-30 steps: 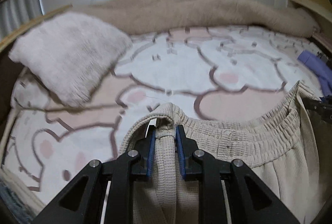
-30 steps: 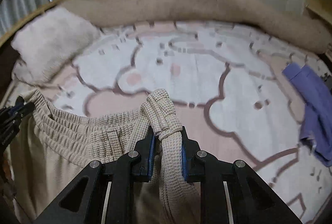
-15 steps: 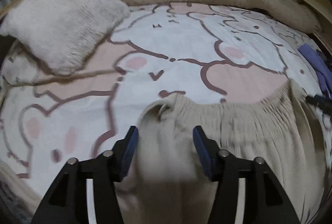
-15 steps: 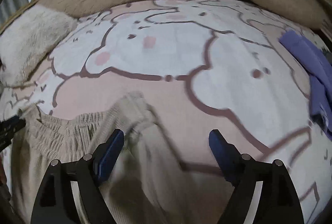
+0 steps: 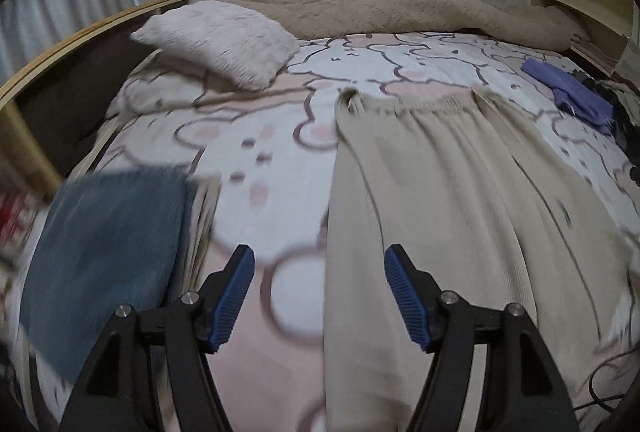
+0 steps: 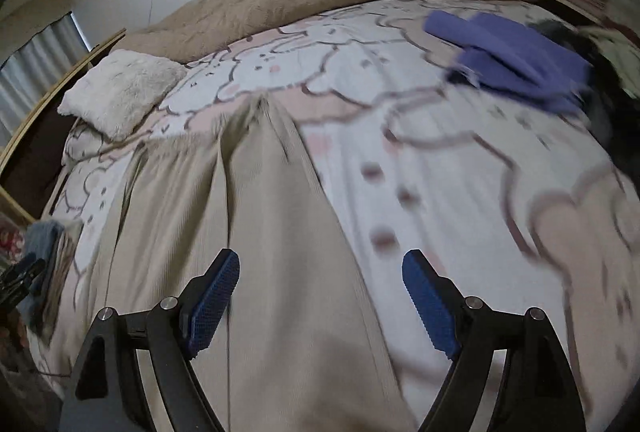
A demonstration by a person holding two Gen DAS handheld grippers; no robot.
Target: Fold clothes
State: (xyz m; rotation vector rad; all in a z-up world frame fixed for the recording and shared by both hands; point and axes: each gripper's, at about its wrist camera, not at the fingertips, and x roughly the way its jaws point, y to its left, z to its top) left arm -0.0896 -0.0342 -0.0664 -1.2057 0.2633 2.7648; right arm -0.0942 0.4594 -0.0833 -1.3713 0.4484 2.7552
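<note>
Beige ribbed trousers [image 5: 452, 200] lie spread flat on the bed, waistband at the far end, legs running toward me. My left gripper [image 5: 319, 272] hovers above the near part of the left leg, its jaws still opening, and nothing is between the blue pads [image 5: 236, 296]. In the right wrist view the same trousers [image 6: 240, 224] stretch away from my right gripper [image 6: 322, 276], which stands open above the right leg's edge and holds nothing. The trouser cuffs are hidden below both views.
A cartoon-print sheet [image 5: 260, 152] covers the bed. A fluffy pale pillow [image 5: 218, 36] and a tan blanket [image 5: 400, 12] lie at the far end. Purple clothing [image 6: 516, 52] and dark items sit at the right. A folded blue garment [image 5: 108, 248] rests at the near left.
Both grippers let go of the trousers' waistband and opened. Both pulled back a long way toward the trouser legs, so the whole garment now lies flat in view.
</note>
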